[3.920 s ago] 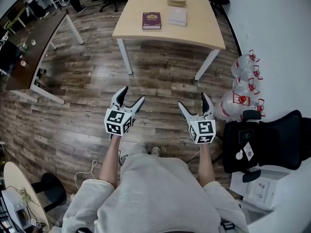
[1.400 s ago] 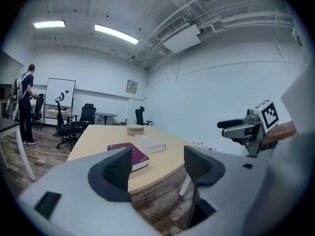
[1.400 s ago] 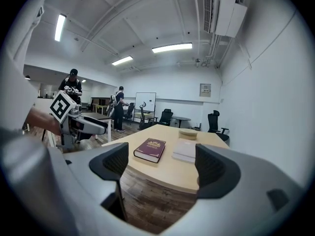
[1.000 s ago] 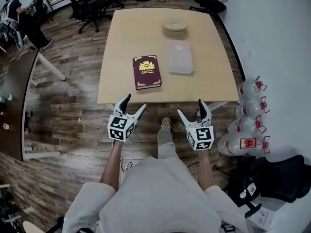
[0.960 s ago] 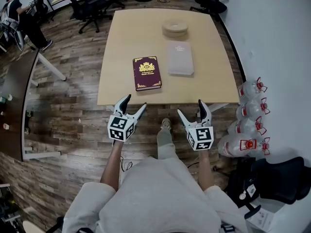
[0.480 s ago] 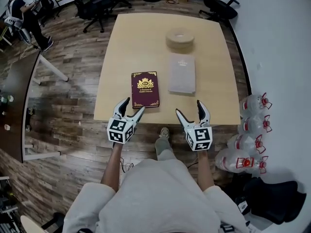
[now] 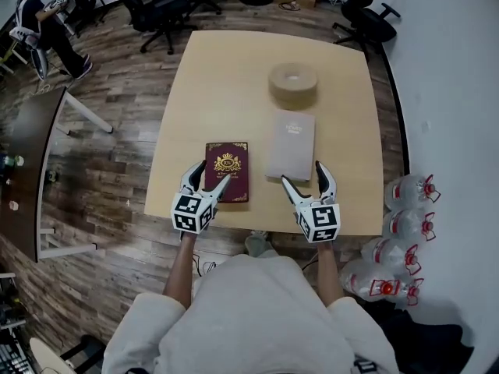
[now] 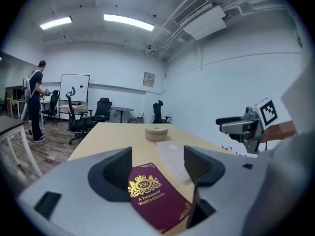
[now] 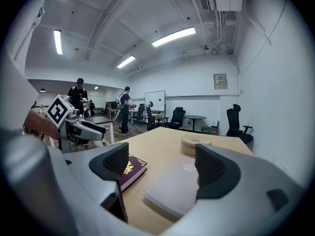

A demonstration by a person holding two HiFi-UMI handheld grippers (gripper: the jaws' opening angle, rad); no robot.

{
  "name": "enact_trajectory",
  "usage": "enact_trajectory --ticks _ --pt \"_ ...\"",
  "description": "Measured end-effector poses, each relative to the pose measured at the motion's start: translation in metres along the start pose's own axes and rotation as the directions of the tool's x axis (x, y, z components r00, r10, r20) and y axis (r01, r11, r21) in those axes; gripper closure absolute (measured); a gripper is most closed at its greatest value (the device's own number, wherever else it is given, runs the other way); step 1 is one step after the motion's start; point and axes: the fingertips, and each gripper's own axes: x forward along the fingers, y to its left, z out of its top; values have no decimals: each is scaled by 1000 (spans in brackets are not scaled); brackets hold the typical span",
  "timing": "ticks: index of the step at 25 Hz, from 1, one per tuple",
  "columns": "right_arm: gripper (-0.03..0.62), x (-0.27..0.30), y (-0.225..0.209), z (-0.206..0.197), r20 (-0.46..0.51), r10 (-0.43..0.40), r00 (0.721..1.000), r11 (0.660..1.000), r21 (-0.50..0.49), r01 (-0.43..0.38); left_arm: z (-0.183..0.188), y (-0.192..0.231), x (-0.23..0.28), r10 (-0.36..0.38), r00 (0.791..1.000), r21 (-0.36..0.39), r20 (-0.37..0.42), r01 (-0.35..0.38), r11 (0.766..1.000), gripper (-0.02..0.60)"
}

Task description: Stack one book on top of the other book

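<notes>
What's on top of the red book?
Nothing lies on the red book: its gold-printed cover is bare. The grey book lies beside it. The left gripper hides one near corner.

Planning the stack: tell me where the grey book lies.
In the head view the grey book lies on the table, right of the maroon book, with the roll just beyond it.

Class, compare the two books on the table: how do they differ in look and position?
The maroon book has a gold crest and corner ornaments; the grey book is nearly plain. The maroon book lies left, closer to the near edge of the table; the grey book lies right, farther back. Both lie closed, flat, side by side without touching.
</notes>
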Motion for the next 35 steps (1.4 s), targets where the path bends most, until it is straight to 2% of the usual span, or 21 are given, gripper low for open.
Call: enact_trajectory --ticks 15,26,35 --pt "184 65 -57 0 -10 80 997 996 34 -80 18 18 66 82 996 -16 -29 -82 996 245" --pt "182 72 -31 -13 -28 152 988 987 65 -150 2 33 43 126 990 -33 -69 -128 991 245" --pt "177 73 -2 -18 -40 157 987 985 81 -154 -13 44 32 98 992 -52 -85 -102 993 232"
